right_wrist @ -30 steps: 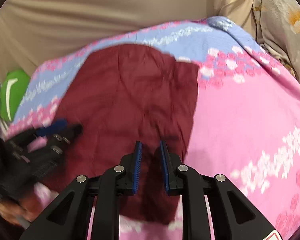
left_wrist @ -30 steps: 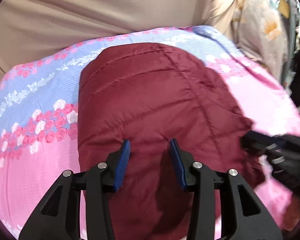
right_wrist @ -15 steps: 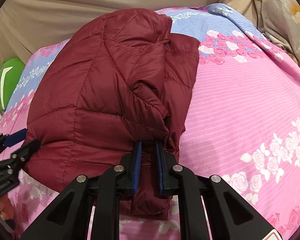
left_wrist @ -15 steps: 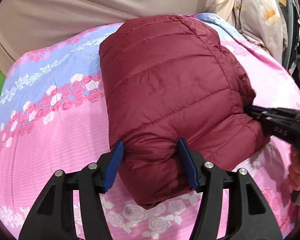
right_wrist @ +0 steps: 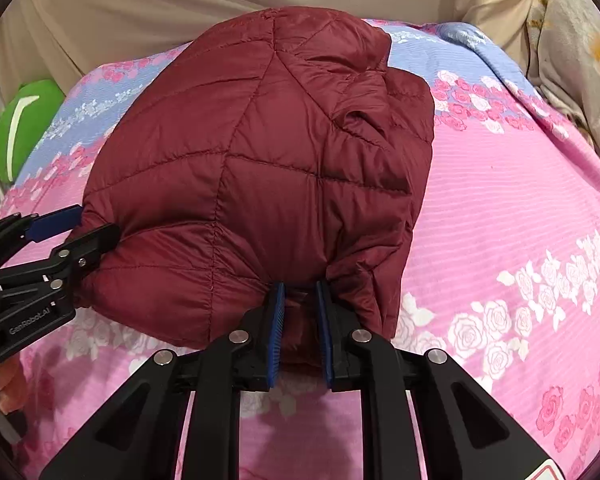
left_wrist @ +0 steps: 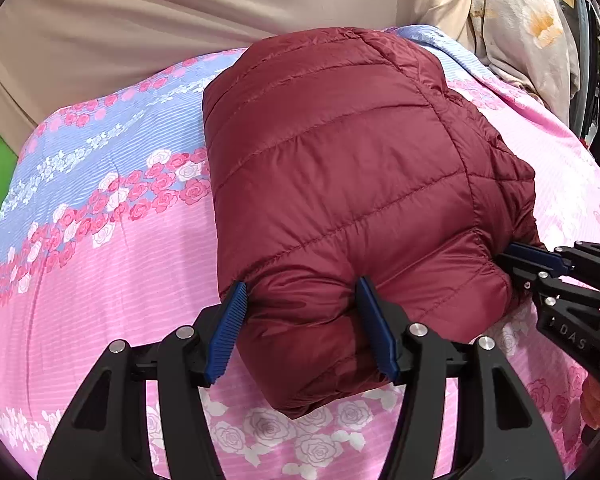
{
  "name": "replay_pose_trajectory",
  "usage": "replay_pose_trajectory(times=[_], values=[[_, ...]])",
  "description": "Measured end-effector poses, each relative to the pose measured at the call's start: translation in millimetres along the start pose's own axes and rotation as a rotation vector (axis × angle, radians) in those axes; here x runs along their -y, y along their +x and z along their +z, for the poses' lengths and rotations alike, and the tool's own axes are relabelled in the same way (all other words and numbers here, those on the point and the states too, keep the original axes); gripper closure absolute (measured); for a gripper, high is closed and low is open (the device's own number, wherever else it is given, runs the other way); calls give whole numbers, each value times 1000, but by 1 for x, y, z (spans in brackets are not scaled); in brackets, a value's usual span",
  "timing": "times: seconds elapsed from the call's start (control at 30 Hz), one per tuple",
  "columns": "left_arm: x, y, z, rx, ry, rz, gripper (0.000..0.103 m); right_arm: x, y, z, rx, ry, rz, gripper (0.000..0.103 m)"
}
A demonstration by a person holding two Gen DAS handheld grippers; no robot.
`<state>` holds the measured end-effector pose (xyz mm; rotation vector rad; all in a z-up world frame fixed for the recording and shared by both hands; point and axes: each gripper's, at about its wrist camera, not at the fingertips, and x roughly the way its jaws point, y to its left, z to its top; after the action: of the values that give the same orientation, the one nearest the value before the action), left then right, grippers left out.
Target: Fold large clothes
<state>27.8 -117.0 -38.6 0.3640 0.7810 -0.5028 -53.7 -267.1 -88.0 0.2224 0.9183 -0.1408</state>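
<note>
Both tongs pinching jacket [left_wrist: 340, 184] hem: left tongs [left_wrist: 300, 328] wide bunch, right tongs [right_wrist: 298, 328] thin. I'd level both, then lay flat on bed [right_wrist: 500, 220].

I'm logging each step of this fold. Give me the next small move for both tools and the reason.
Probably open both and draw back. The folded maroon jacket already lies as a bundle on the floral bedsheet, while the left tool and right tool each grip its near edge.

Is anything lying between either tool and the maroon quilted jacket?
Nothing visible. The left tool and right tool each have the maroon quilted puffer jacket directly between their blue pads, on the pink floral bedsheet.
</note>
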Motion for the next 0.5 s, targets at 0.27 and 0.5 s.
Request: replay_pose_trajectory(times=[0.27,0.5], values=[[-14,-16,4,-8,-47,-72,43,13,-25,3,19,90,53,84],[-68,-31,40,38,-167,-129,11,74,-53,24,98,317,152,41]])
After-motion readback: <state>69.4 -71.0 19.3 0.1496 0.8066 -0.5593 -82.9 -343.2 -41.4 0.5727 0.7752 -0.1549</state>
